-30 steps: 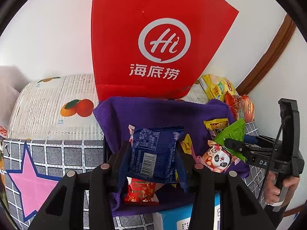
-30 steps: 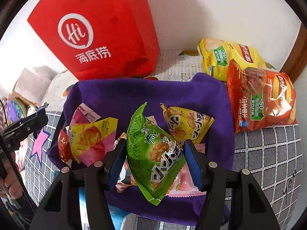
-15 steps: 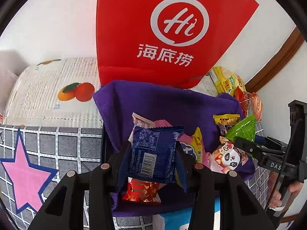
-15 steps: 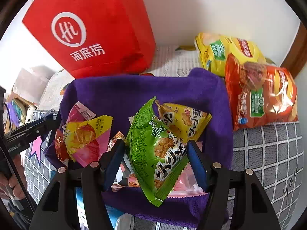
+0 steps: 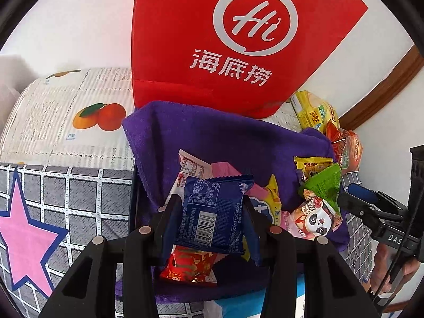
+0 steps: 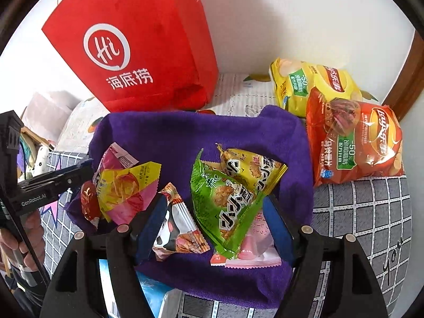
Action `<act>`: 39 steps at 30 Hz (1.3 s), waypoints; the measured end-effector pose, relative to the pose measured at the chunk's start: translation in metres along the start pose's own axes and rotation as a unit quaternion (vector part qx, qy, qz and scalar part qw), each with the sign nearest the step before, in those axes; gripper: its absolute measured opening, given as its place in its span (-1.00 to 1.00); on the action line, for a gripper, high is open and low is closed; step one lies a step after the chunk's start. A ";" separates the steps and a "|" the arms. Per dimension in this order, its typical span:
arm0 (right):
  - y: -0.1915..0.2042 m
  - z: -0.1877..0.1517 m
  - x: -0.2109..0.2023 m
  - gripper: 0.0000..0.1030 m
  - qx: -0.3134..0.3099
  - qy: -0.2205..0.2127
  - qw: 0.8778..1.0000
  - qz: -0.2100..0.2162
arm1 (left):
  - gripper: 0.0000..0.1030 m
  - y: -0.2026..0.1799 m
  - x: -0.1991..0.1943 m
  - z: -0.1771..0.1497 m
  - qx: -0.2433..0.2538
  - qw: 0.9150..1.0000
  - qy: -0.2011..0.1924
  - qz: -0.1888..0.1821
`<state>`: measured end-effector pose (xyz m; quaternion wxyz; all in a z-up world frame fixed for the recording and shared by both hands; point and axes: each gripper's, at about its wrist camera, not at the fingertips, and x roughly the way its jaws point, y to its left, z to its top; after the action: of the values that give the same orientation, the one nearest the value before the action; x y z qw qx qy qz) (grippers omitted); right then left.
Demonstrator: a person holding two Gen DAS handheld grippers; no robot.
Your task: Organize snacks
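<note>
A basket lined with purple cloth (image 5: 238,145) (image 6: 185,132) holds several small snack packets. My left gripper (image 5: 210,212) is shut on a dark blue packet (image 5: 214,212) with a barcode, held just above a red packet (image 5: 189,267) in the basket. My right gripper (image 6: 213,220) hovers over the basket's near side and its jaws are opening. A green packet (image 6: 225,198) lies loose between them on the pile, beside a yellow packet (image 6: 251,164) and a panda packet (image 6: 177,228). The left pad stands well off the green packet.
A tall red paper bag (image 5: 225,39) (image 6: 137,53) stands against the wall behind the basket. Yellow (image 6: 312,84) and orange (image 6: 355,140) chip bags lie to the right. A grey checked cloth with a pink star (image 5: 23,233) covers the surface; a fruit-print sheet (image 5: 66,111) lies behind.
The right jaws have spread and the green packet has settled onto the pile. The left gripper has sunk slightly toward the basket, still gripping the blue packet.
</note>
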<state>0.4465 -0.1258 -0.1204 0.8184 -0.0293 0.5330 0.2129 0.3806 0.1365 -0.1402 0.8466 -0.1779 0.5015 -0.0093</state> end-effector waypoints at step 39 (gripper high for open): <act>0.040 -0.016 -0.094 0.43 0.013 -0.146 0.988 -0.053 | 0.25 -0.035 -0.060 -0.006 0.069 0.996 -0.055 0.016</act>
<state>0.3848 -0.1239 -0.0367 0.8979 -0.0156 0.4081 0.1641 0.3509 0.1137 -0.0815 0.8834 -0.1108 0.4548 -0.0204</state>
